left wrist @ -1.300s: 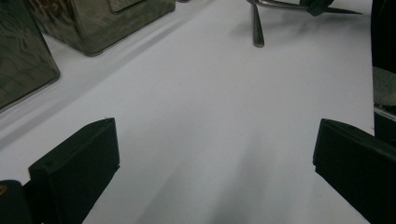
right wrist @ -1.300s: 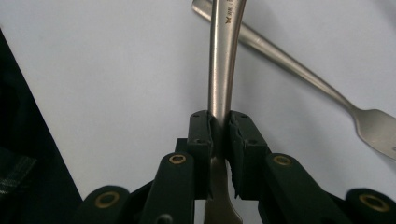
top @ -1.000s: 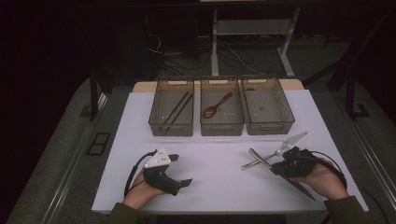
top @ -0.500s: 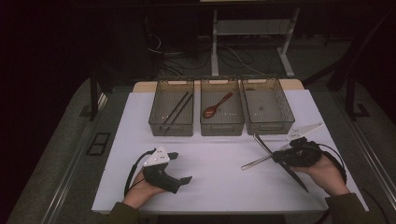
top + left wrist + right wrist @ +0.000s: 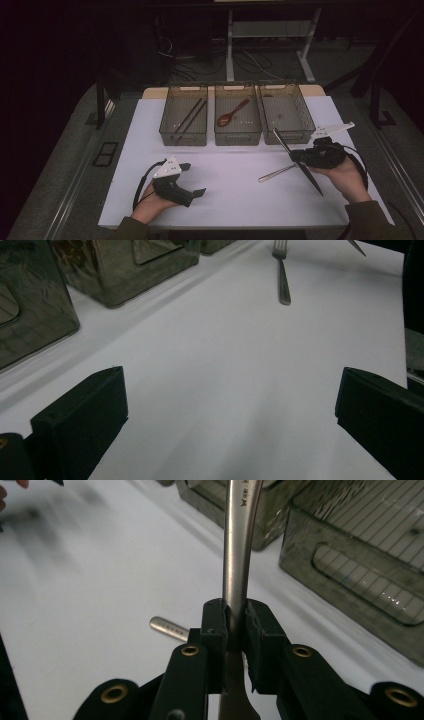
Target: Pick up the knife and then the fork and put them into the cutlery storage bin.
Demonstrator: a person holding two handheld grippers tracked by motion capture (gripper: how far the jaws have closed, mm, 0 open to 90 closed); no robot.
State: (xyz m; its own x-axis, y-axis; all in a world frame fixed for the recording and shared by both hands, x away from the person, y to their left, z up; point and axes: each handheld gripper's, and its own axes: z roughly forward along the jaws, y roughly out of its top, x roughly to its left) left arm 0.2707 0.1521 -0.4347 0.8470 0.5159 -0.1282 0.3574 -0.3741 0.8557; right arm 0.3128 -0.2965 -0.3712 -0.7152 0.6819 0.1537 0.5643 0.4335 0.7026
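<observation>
The right gripper (image 5: 235, 615) is clamped on a knife (image 5: 237, 555), held slanting above the table's near right, just over the fork (image 5: 277, 173). The left gripper (image 5: 230, 385) rests wide and empty, near left. Sorting seems underway; next, probably carry the knife to the empty right bin (image 5: 303, 112).

Three bins stand side by side along the far part of the surface (image 5: 235, 200). The left bin (image 5: 183, 138) holds chopsticks (image 5: 189, 115), the middle bin (image 5: 237, 137) holds a spoon (image 5: 232, 113), and the right bin (image 5: 286, 135) stands just beside it. Nearer the person, the left gripper (image 5: 192, 179) rests on the surface at the left. The right gripper (image 5: 299, 156) is at the right, before the right bin, clamping a knife (image 5: 296, 160). A fork (image 5: 276, 173) lies on the surface just left of it, between the two grippers.
</observation>
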